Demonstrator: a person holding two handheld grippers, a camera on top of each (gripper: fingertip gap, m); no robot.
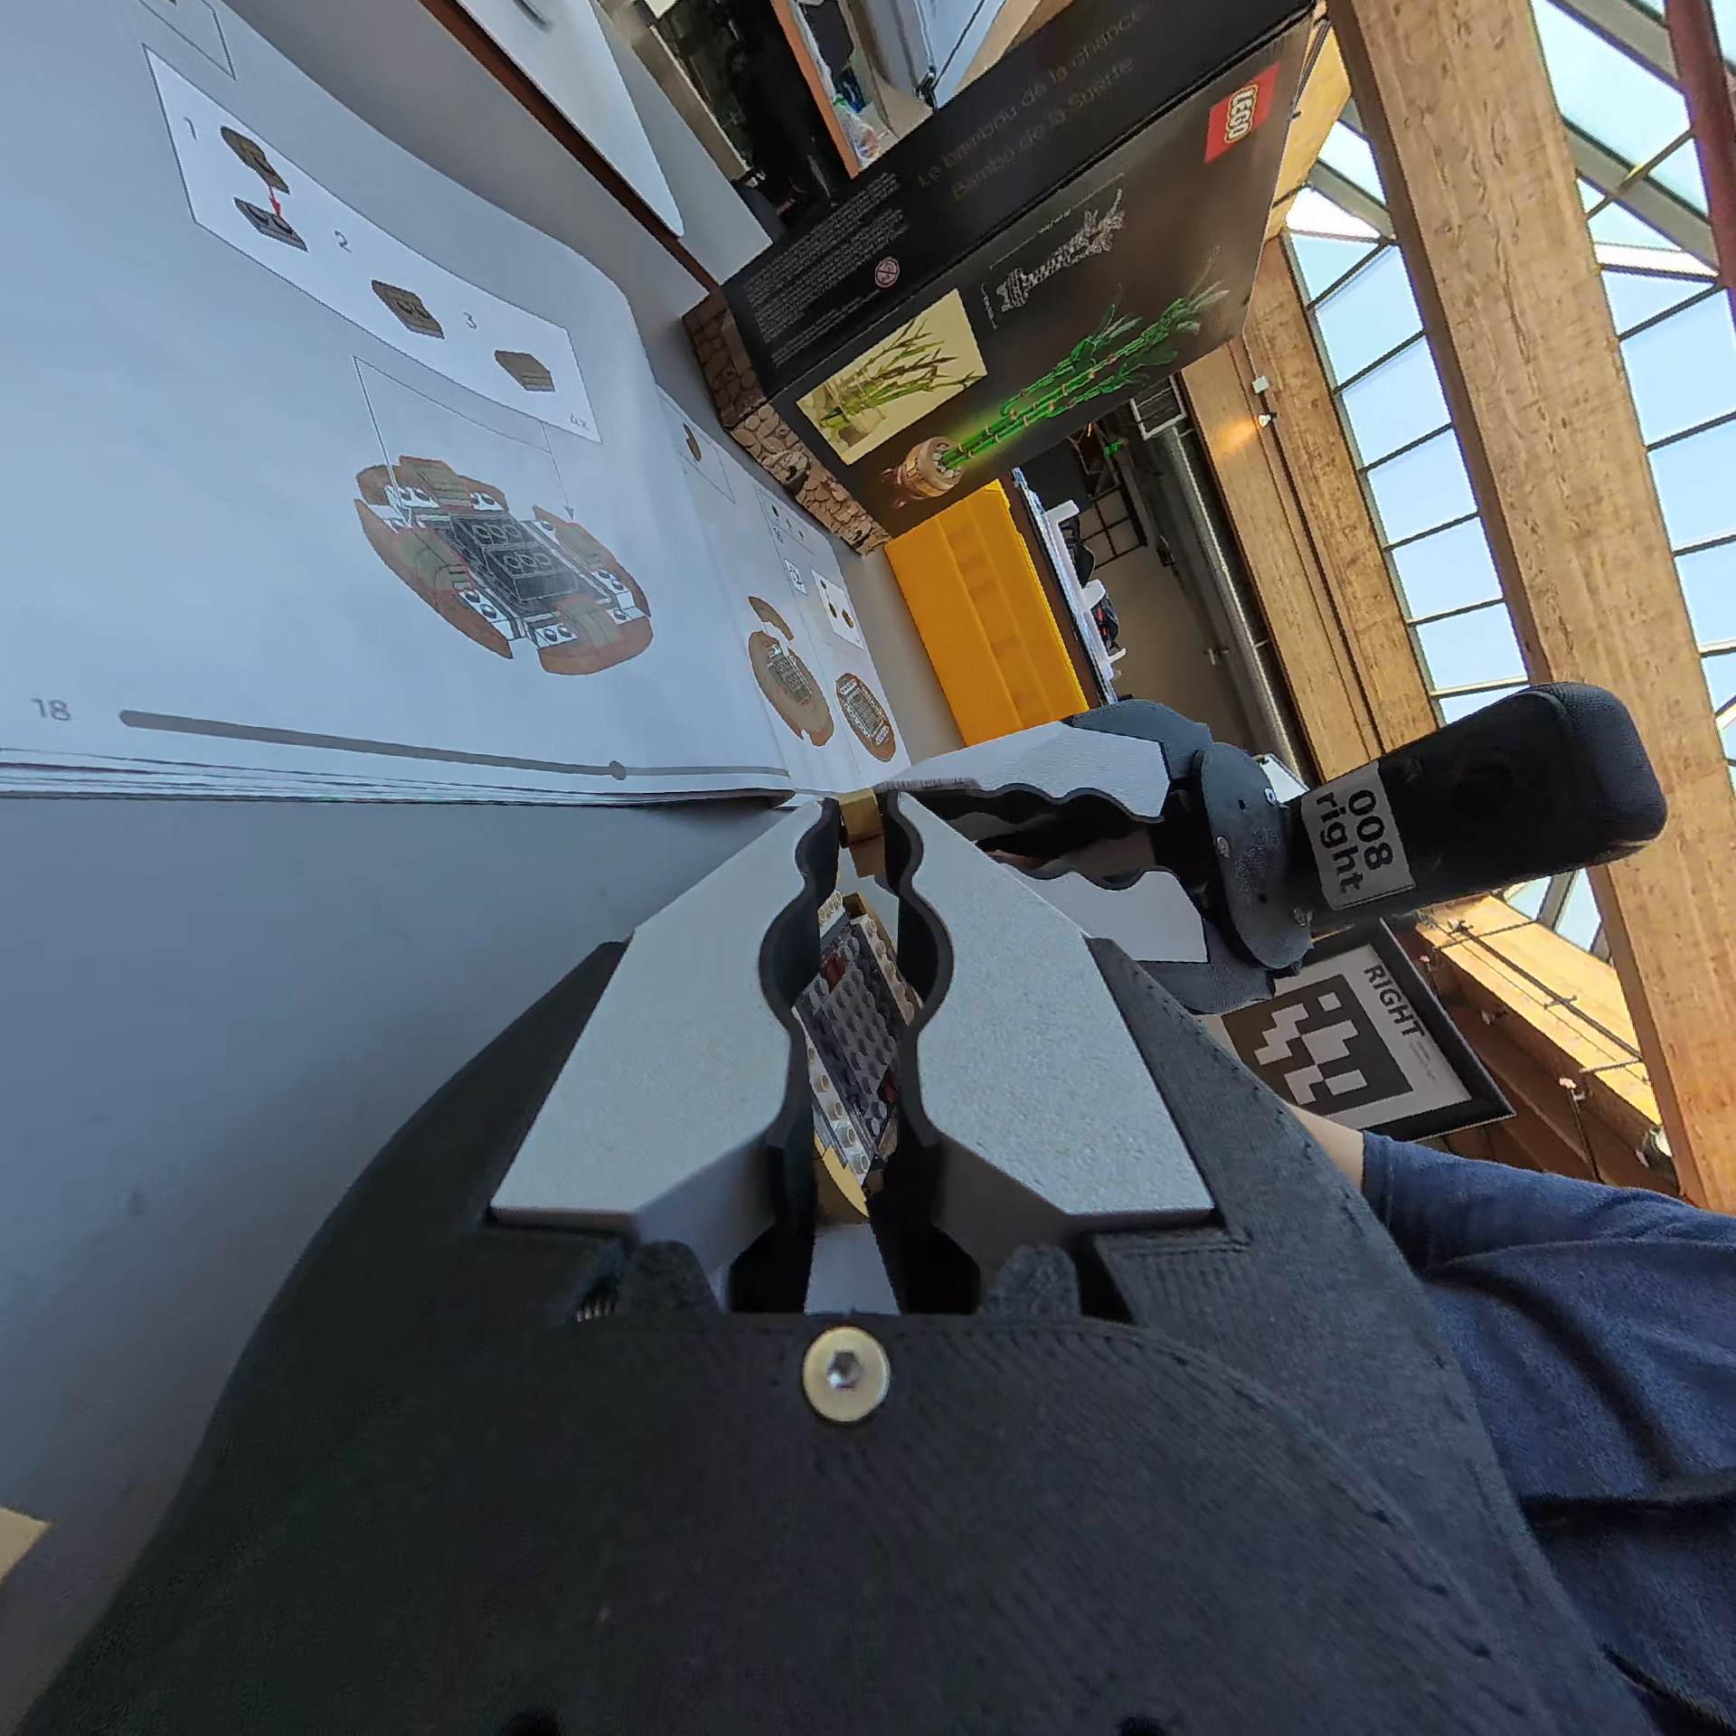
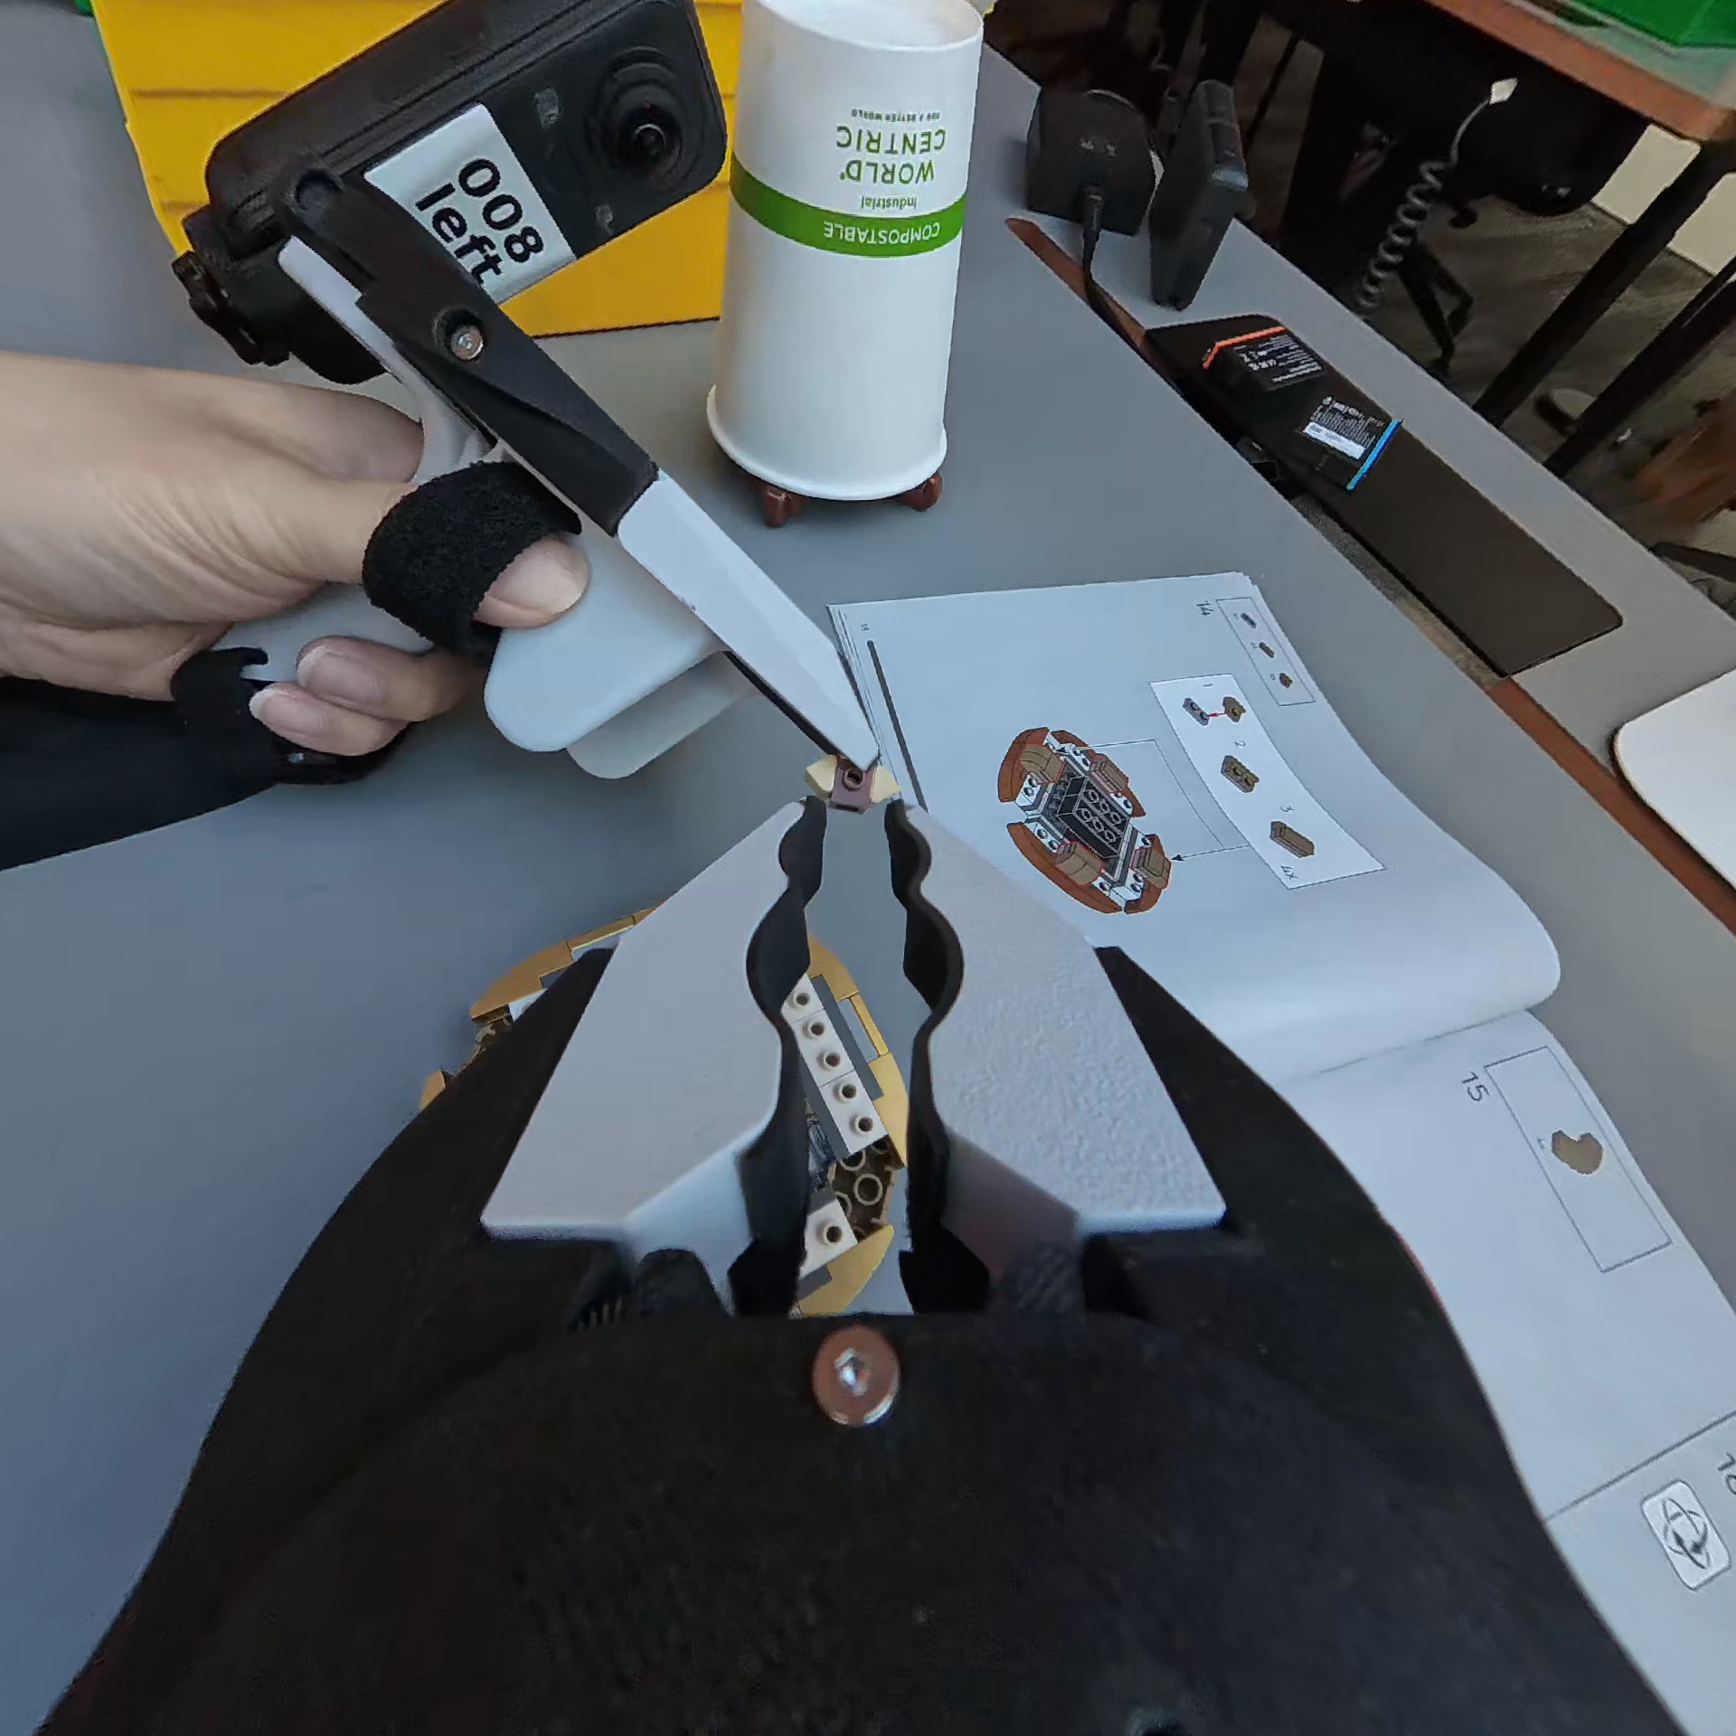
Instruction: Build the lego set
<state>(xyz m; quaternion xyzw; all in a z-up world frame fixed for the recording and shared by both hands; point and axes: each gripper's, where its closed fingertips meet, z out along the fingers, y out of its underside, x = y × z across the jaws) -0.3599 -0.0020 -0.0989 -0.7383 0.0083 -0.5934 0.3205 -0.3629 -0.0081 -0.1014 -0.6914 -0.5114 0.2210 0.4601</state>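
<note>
Only right-view fingers (image 2: pixel 925 949) reveal cup (image 2: pixel 841 254) beyond piece (image 2: pixel 850 784).

Both wrist views close above table (image 2: pixel 235 986), left rolled sideways; both show open booklet (image 1: pixel 310 582) (image 2: pixel 1221 845).

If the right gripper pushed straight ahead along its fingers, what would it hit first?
Most likely the small tan-and-brown piece pinched at the left gripper's tips, directly before the right gripper; the gap looks slight, though depth is unclear.

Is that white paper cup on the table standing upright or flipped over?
Flipped over. The white paper cup stands mouth-down on the grey table, its wide rim resting on small brown pieces, narrow base on top.
</note>
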